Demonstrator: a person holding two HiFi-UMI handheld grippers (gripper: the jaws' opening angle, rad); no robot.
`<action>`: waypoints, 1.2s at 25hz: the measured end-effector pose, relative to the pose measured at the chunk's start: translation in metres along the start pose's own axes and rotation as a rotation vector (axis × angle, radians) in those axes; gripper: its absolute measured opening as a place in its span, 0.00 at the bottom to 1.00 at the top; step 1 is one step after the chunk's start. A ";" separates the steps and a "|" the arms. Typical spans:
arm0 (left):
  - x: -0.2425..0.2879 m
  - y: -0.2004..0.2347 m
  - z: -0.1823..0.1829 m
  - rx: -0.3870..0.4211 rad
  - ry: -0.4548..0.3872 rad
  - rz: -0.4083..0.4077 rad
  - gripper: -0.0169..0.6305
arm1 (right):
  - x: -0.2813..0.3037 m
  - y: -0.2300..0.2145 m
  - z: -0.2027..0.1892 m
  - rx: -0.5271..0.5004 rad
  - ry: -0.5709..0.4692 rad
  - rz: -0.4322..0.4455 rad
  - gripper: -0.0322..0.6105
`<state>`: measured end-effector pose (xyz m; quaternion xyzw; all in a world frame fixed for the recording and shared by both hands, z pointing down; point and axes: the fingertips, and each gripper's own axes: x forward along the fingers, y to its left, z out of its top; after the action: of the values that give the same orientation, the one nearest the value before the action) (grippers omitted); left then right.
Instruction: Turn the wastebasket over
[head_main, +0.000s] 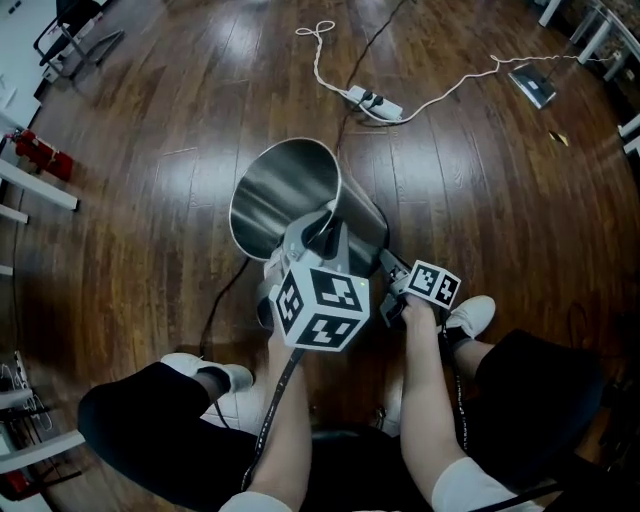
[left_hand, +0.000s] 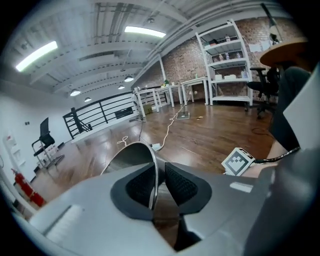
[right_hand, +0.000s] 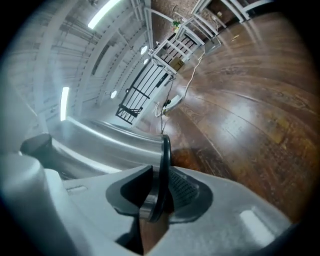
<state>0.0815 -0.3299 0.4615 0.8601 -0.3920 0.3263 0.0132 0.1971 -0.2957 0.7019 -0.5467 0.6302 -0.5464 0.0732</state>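
A shiny steel wastebasket is held tilted above the wooden floor, its open mouth facing up and to the left in the head view. My left gripper is shut on the thin wall at the mouth's rim. In the left gripper view the rim runs between the dark pads of that gripper. My right gripper is shut on the bin's bottom end. The right gripper view shows the black base ring clamped in that gripper, with the steel side stretching away to the left.
A power strip with a white cord lies on the floor beyond the bin, and a black cable runs under it. The person's shoes and knees are close below. A red extinguisher stands at the left. White shelving and tables line the far wall.
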 end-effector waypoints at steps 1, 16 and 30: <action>0.003 -0.014 0.000 0.041 0.009 -0.024 0.15 | 0.003 -0.006 -0.008 0.001 0.008 -0.021 0.16; 0.012 -0.117 -0.043 0.385 -0.134 -0.078 0.15 | -0.021 -0.037 -0.065 0.106 -0.082 -0.089 0.11; -0.127 -0.045 -0.051 -0.263 -0.404 0.084 0.18 | -0.157 0.123 -0.008 -0.660 -0.286 0.040 0.13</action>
<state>0.0231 -0.2006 0.4396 0.8816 -0.4613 0.0943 0.0329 0.1779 -0.1941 0.5315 -0.5994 0.7666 -0.2302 -0.0093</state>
